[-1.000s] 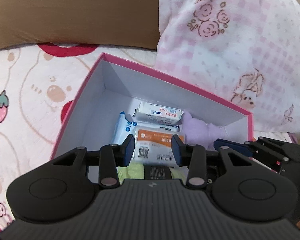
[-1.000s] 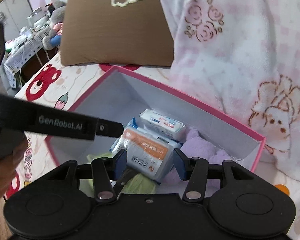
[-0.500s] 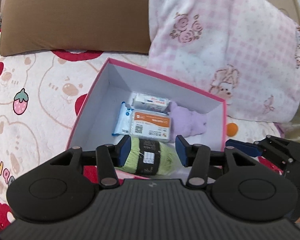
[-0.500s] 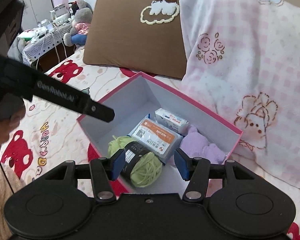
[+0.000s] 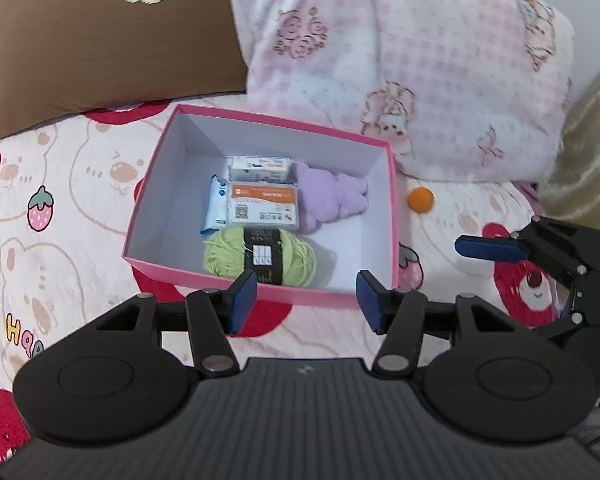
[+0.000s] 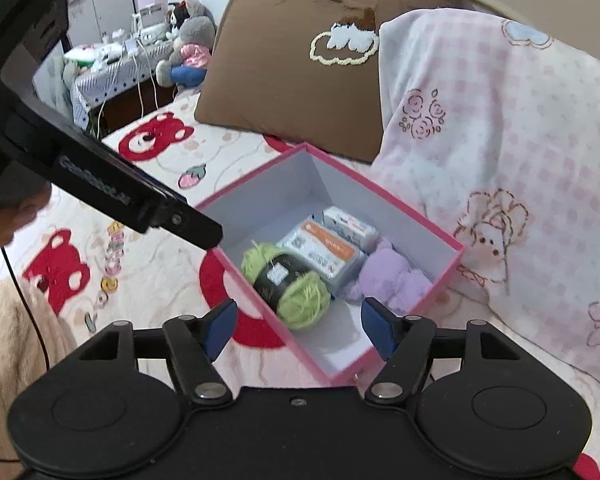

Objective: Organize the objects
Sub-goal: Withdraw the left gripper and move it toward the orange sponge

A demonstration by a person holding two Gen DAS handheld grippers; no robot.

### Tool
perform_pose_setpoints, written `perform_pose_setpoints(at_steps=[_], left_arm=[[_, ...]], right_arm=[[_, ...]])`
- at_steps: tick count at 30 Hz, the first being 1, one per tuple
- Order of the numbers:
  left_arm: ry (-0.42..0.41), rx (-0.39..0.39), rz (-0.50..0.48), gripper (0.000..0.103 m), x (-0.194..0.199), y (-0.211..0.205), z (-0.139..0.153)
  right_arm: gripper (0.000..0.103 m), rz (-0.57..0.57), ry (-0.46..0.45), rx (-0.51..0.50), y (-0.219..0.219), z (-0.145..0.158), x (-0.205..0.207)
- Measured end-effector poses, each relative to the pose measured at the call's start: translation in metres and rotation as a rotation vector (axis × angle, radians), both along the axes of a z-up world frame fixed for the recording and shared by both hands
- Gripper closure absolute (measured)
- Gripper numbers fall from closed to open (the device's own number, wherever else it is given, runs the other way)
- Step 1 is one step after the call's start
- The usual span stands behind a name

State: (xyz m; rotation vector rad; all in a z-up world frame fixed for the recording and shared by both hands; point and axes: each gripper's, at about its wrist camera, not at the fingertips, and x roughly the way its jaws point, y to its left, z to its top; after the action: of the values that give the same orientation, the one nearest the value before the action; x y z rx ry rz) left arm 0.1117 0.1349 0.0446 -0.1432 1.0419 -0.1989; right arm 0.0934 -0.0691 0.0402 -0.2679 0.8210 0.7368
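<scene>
Since a second ago, we have pulled both tongs up and back from the pink box (image 5: pixel 260 288), which now looks smaller and whole in both views, and a green ball of yarn (image 5: pixel 260 255) now lies in plain view inside it. Our left tongs (image 5: pixel 305 301) have just been opening; their blue pads stand moderately apart with nothing between them, hovering over the box's near wall. Our right tongs (image 6: pixel 298 330) have also just been opening and stand wider, empty, above the near corner of the box.

The box sits open on a bed (image 5: pixel 60 184) covered with a bear-and-strawberry sheet. The yarn, wrapped in a black paper band, lies near the front wall. Behind it lies an orange-and-white packet (image 5: pixel 263 203), with a blue-and-white packet (image 5: pixel 216 204) at its left, a small white packet (image 5: pixel 260 168) behind, and a lilac plush item (image 5: pixel 332 196) at its right.

A small orange ball (image 5: pixel 420 200) rests on the bed just beside the box's right wall. A brown pillow (image 5: pixel 108 40) and a pink checked pillow (image 5: pixel 420 60) lean behind the box.
</scene>
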Motion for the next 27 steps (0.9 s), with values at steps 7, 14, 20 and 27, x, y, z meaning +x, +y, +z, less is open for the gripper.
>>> perform_pose_setpoints(at_steps=[7,14,20,27], left_arm=[[0.012,0.022,-0.045,0.043,-0.023,-0.018,-0.003],[0.070,0.039,-0.086,0.043,-0.042,-0.038,-0.008],[0.064,0.056,-0.133,0.042,-0.054,-0.062,-0.006],[0.057,0.048,-0.184,0.042,-0.055,-0.095,-0.005]], right_arm=[[0.030,0.025,-0.004,-0.018,-0.021,0.000,-0.025],[0.030,0.052,0.000,0.026,-0.045,0.009,-0.051],[0.030,0.060,-0.053,0.003,-0.062,0.010,-0.069],[0.030,0.015,-0.110,0.043,-0.095,0.000,-0.073]])
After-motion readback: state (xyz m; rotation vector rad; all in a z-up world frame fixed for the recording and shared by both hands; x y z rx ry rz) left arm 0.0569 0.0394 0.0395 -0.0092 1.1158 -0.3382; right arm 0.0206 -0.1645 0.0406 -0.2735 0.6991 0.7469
